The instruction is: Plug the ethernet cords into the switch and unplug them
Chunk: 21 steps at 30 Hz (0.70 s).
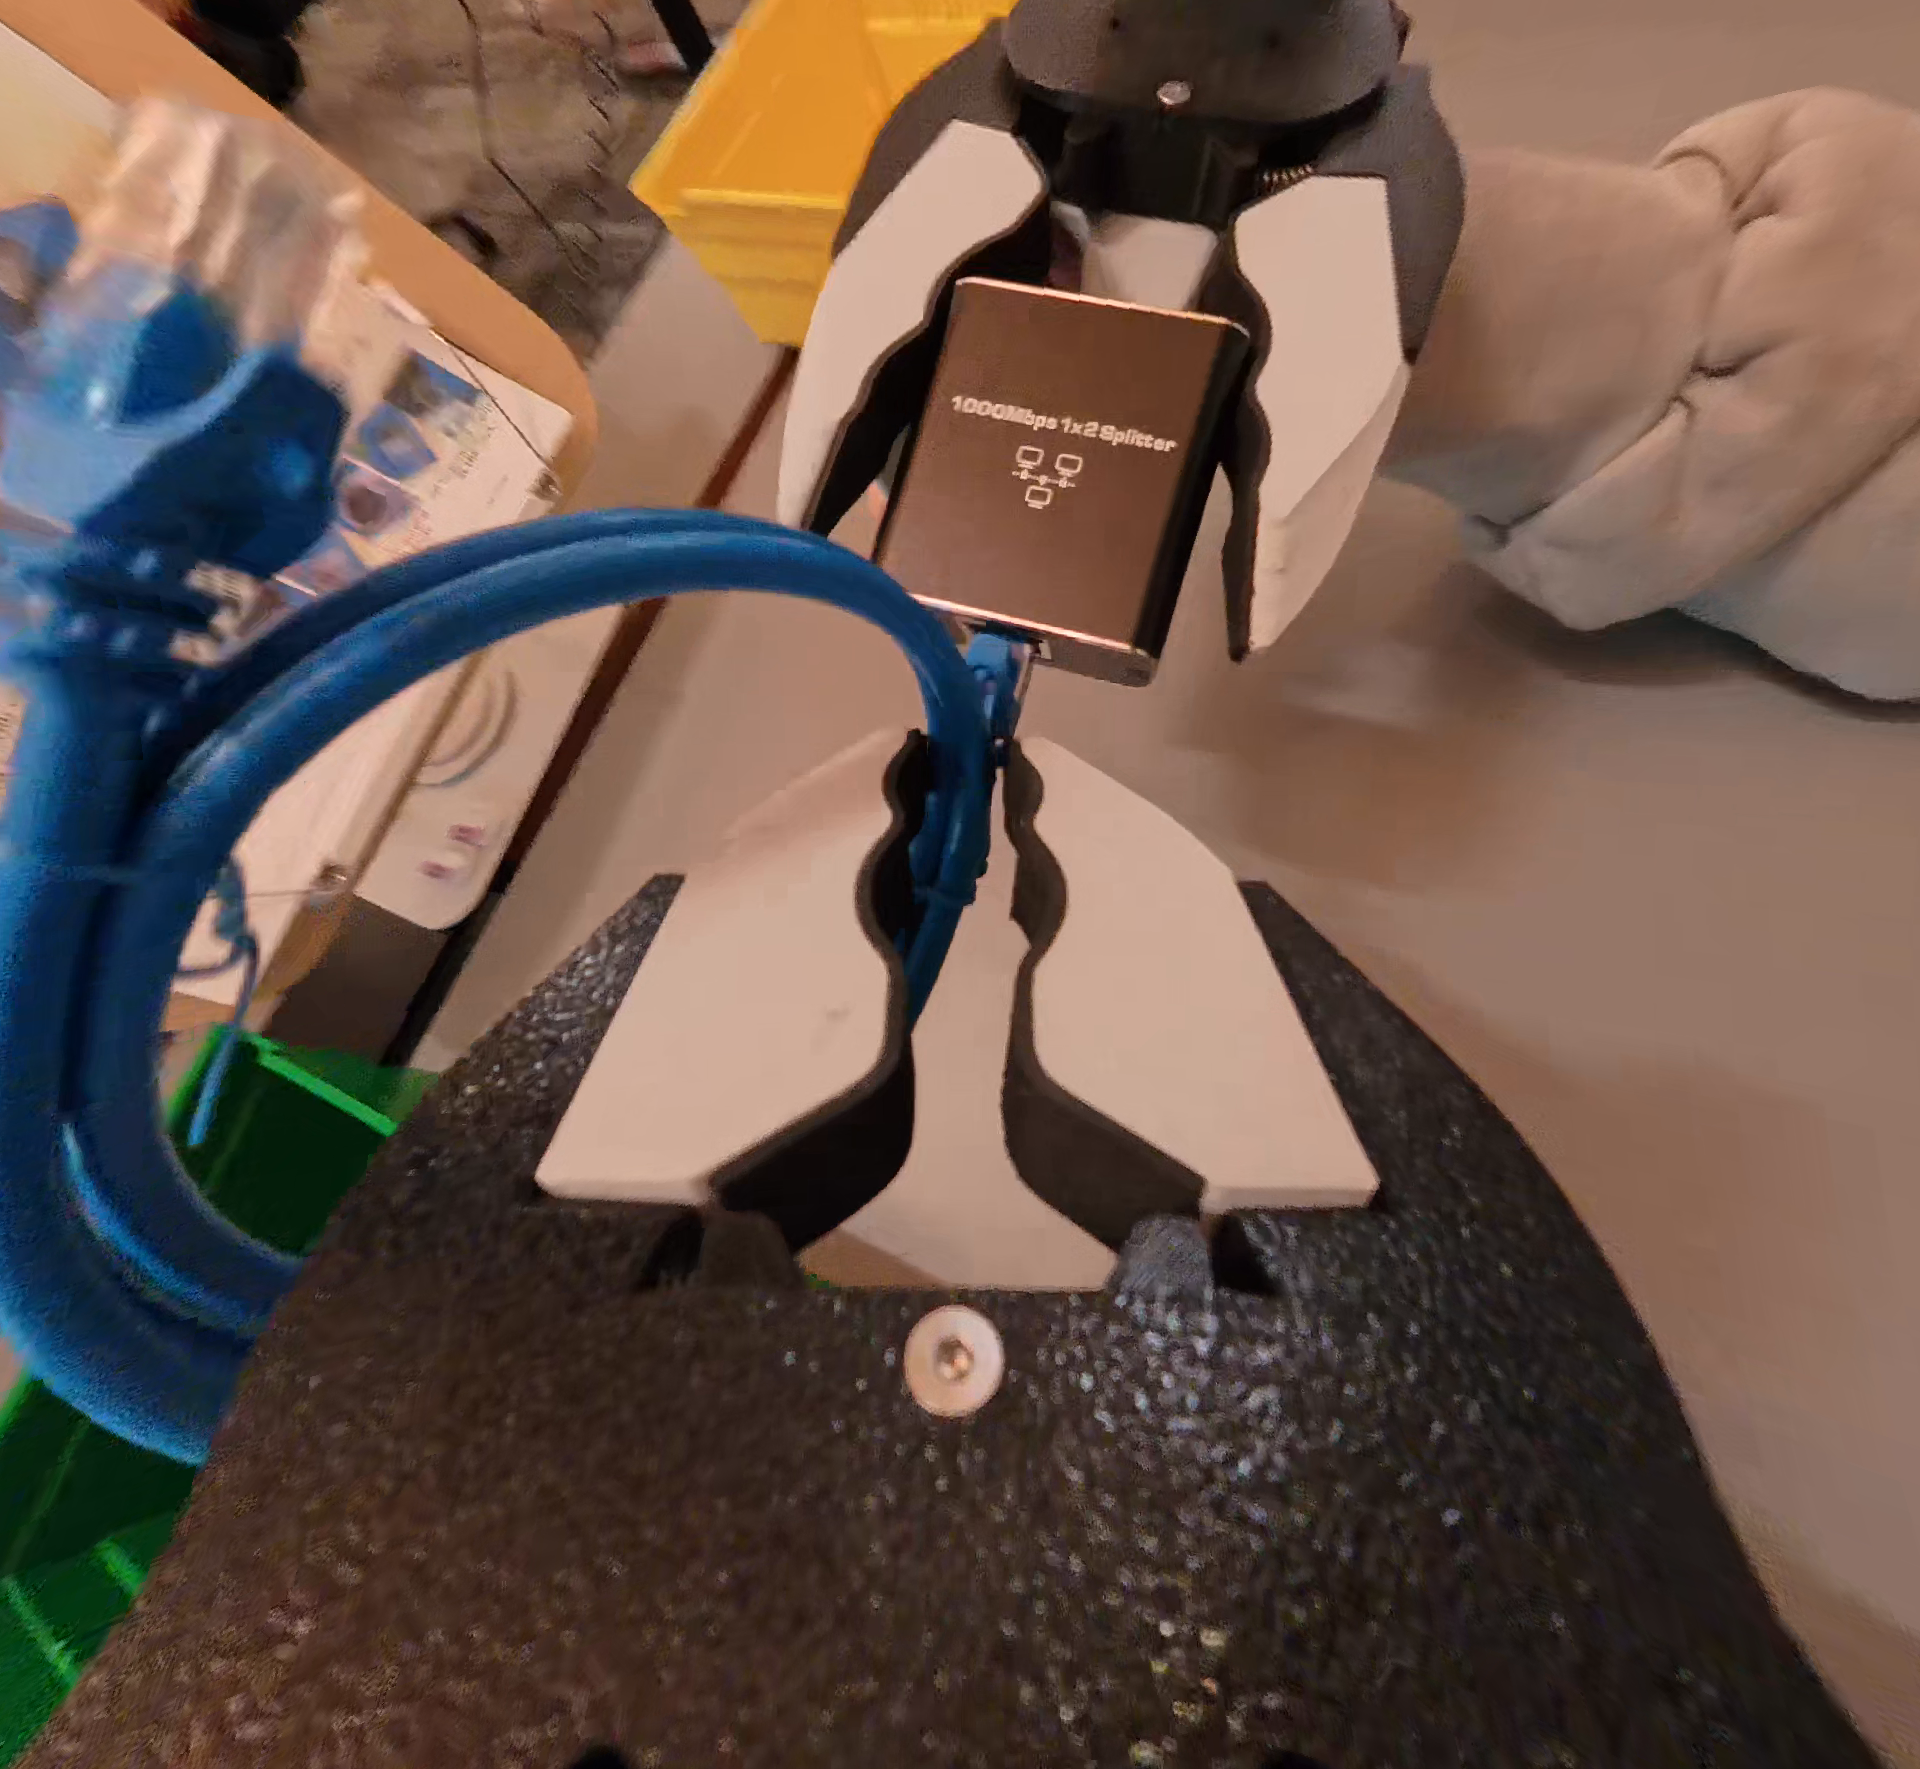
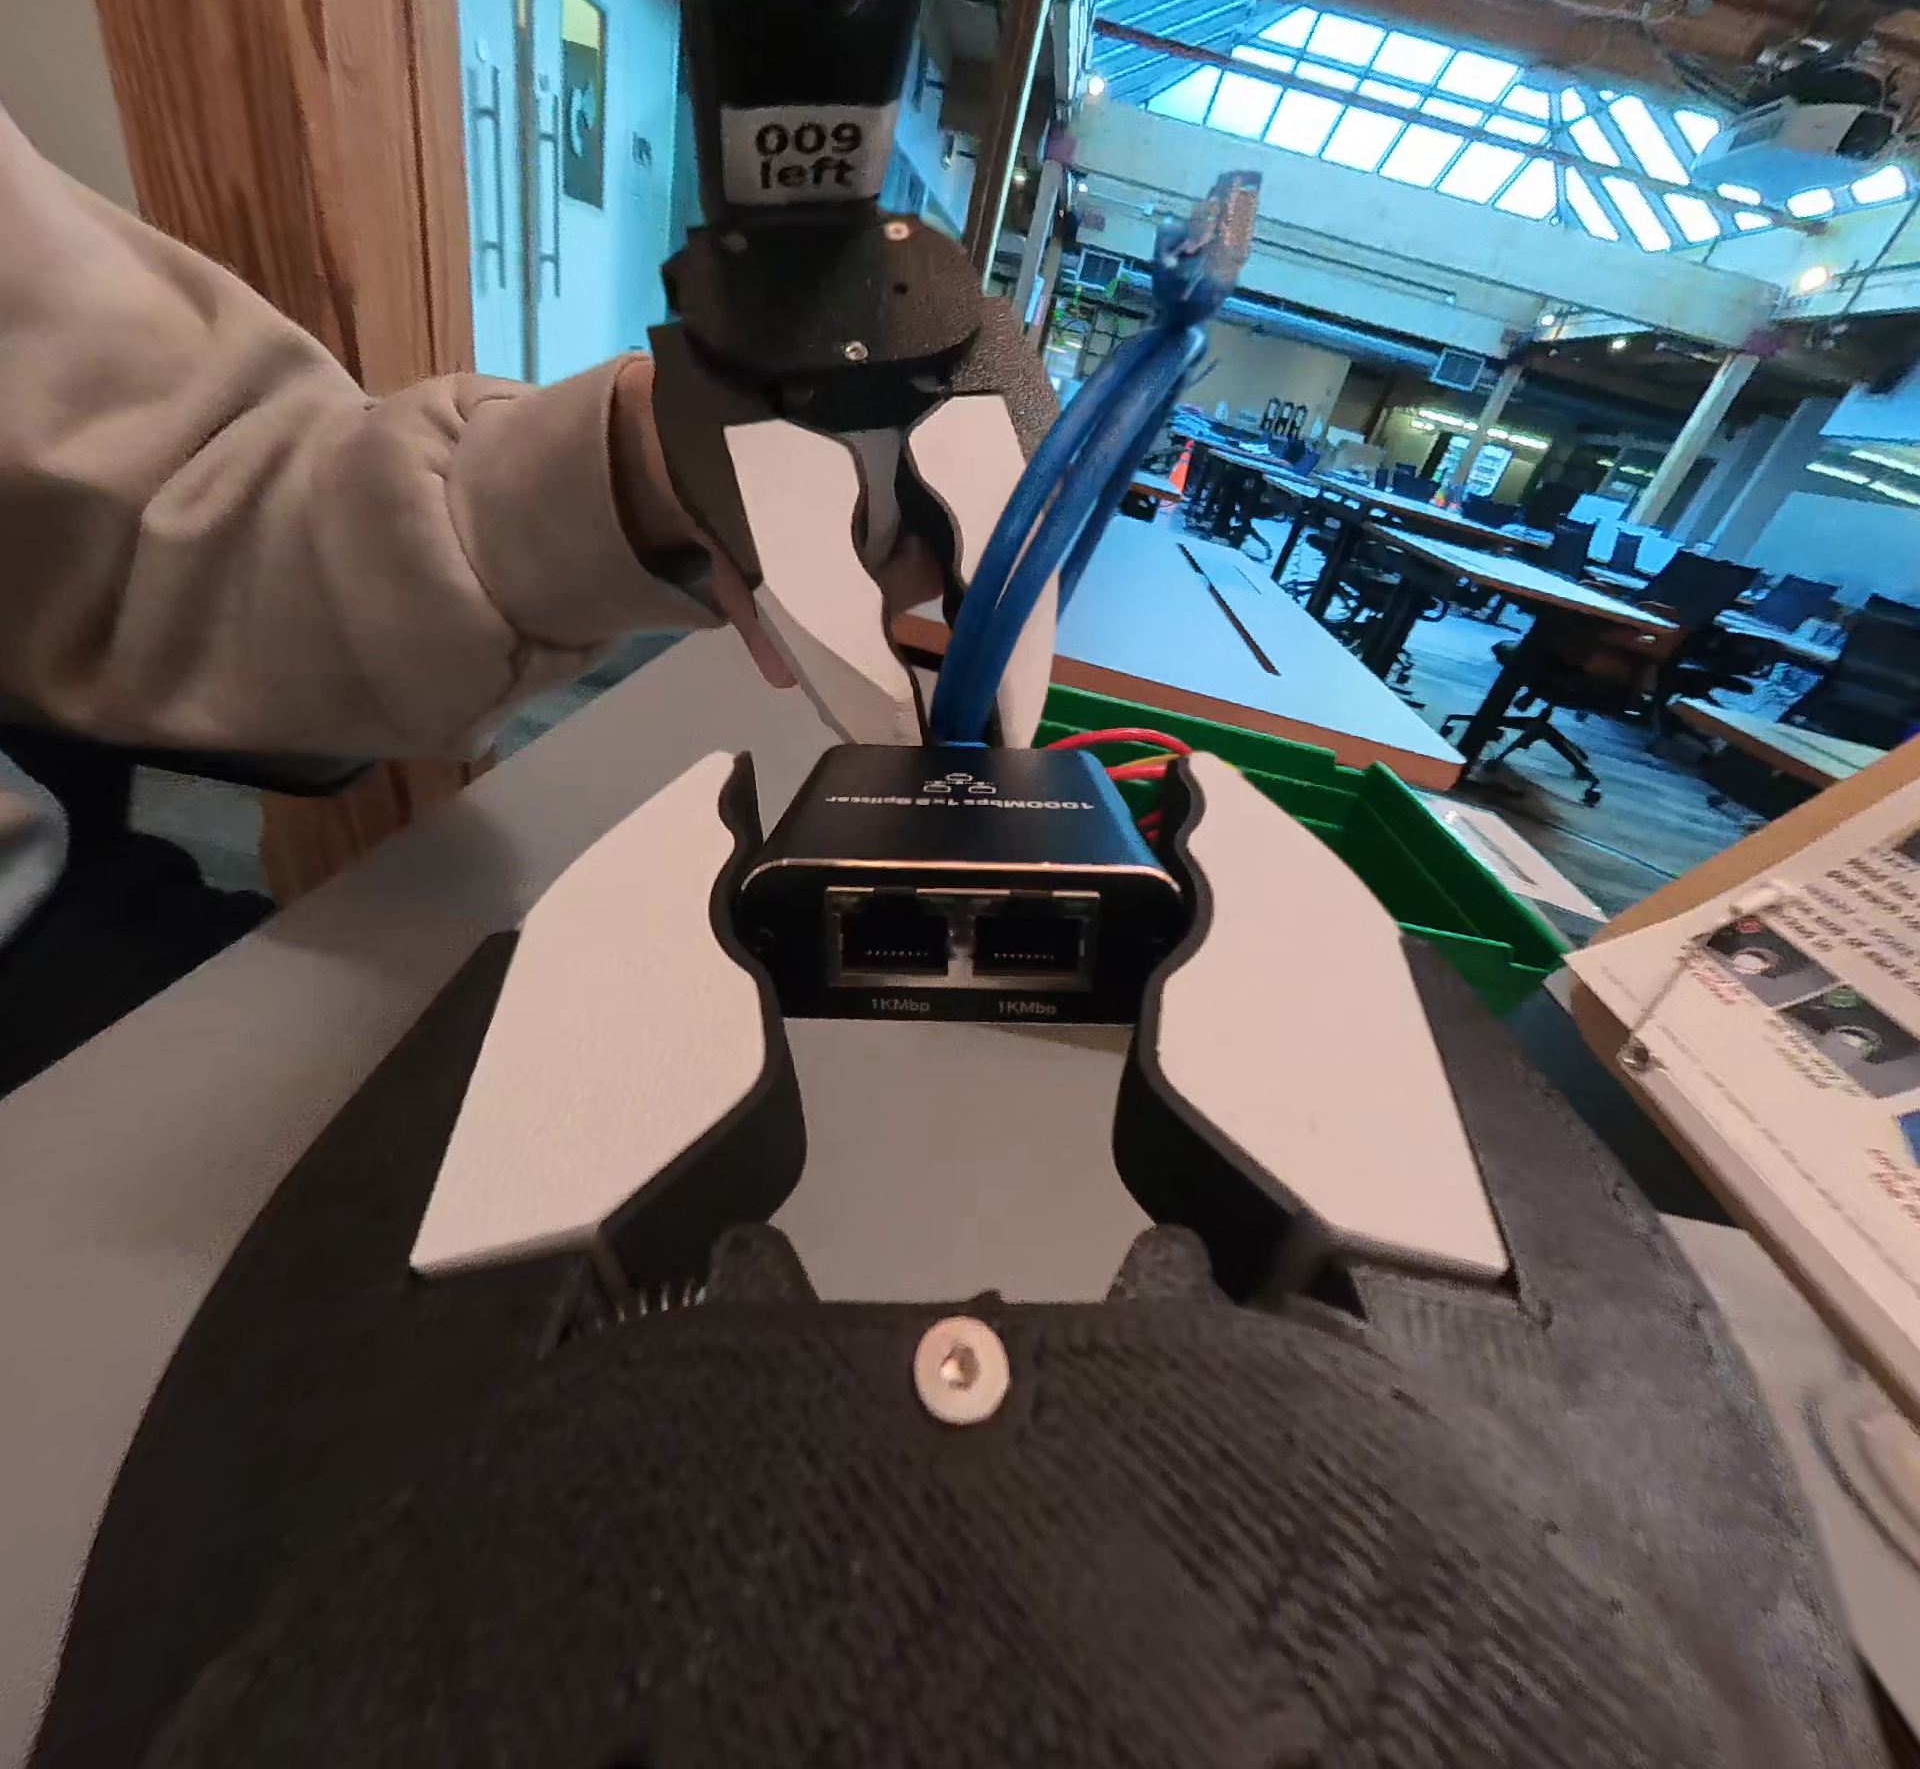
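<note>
The black switch (image 1: pixel 1060 472) is gripped by its sides in my right gripper (image 1: pixel 1039 576), a little above the table. In the right wrist view the switch (image 2: pixel 956 846) shows two empty ports (image 2: pixel 894 940) facing the camera, between my right gripper's (image 2: pixel 961 763) fingers. My left gripper (image 1: pixel 966 753) is shut on a blue ethernet cord (image 1: pixel 956 846) just behind its plug (image 1: pixel 997 659). The plug is at the port on the switch's opposite end; I cannot tell how deep. The cord loops left, and its free plug (image 1: pixel 156 285) hangs blurred near the camera. The left gripper (image 2: pixel 914 680) and the free plug (image 2: pixel 1216 233) also show in the right wrist view.
A grey table (image 1: pixel 1455 888) lies below. Yellow bins (image 1: pixel 831 109) stand at its far edge. A green bin (image 2: pixel 1351 815) holding red wires (image 2: pixel 1143 743) is beside a board with a printed sheet (image 2: pixel 1766 992). Beige sleeves (image 1: pixel 1662 369) hold both grippers.
</note>
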Each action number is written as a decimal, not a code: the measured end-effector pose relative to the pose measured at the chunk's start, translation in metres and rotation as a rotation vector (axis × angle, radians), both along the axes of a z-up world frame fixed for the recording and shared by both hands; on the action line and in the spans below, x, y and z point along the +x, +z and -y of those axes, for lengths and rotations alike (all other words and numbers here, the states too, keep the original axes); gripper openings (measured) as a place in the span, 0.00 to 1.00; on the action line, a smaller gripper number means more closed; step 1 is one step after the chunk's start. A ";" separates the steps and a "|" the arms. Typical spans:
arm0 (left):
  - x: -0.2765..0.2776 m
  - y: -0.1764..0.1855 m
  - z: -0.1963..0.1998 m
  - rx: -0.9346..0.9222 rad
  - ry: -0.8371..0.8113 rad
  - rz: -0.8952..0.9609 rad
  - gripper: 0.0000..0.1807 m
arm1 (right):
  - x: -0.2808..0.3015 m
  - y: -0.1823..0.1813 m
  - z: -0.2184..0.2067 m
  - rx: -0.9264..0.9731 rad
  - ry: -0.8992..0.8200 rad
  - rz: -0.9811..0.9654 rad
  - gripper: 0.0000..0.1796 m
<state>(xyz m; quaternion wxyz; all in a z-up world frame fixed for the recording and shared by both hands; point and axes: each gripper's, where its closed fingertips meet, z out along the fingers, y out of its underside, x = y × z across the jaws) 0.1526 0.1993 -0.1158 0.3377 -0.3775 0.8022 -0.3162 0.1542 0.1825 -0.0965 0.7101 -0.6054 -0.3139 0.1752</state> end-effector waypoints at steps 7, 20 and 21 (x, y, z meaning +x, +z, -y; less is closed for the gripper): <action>-0.002 0.060 -0.020 -0.258 0.290 0.391 0.22 | 0.048 0.026 0.003 0.162 -0.284 -0.033 0.42; 0.015 0.023 0.020 -1.381 0.135 -0.048 0.30 | -0.005 0.041 -0.020 0.320 -0.281 0.072 0.42; 0.014 0.022 0.024 -1.426 0.104 -0.085 0.30 | -0.006 0.040 -0.020 0.315 -0.266 0.067 0.42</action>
